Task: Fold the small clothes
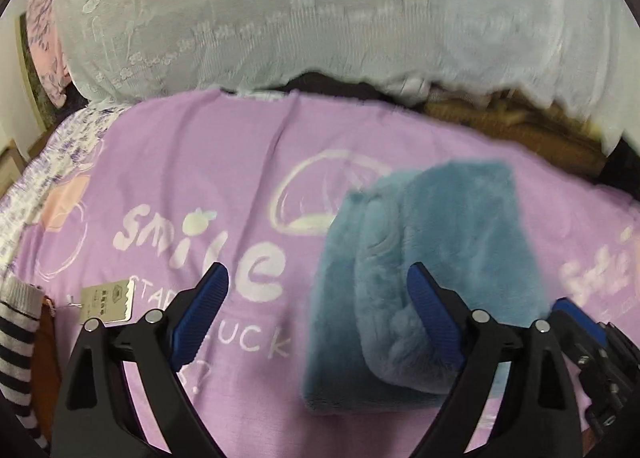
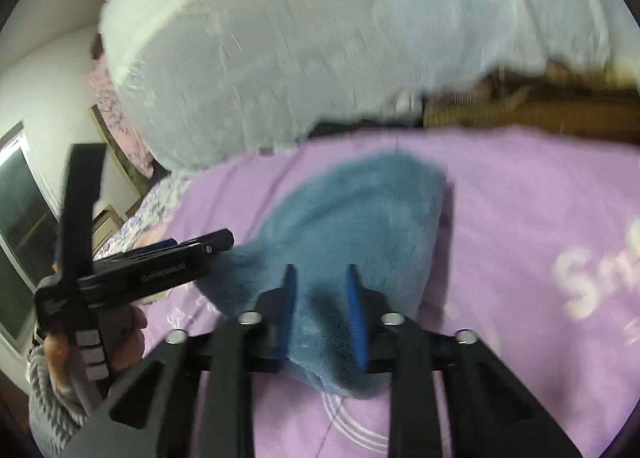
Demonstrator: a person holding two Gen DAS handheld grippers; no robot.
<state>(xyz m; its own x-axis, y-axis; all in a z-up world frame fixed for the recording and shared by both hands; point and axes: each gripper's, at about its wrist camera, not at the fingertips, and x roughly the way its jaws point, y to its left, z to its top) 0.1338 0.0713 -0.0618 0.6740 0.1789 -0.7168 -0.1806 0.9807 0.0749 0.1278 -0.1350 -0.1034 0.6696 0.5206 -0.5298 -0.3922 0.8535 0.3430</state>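
Blue fleece garment (image 1: 424, 258), folded, long axis running away from camera on lilac sheet (image 1: 200, 161) | left gripper (image 1: 320, 290) jaws wide, empty | right gripper (image 2: 322, 290) jaws narrow, pinching fleece's near end

We read "smile" and "LUCK" in white on the purple blanket (image 1: 200, 161); the paper tag's (image 1: 107, 301) print is illegible.

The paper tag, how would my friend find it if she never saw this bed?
Start at the big purple bedsheet with white "smile" writing. Go to its near left edge, beside the striped knit garment. There lies the small cream paper tag with a wavy edge, the only paper among all the cloth.
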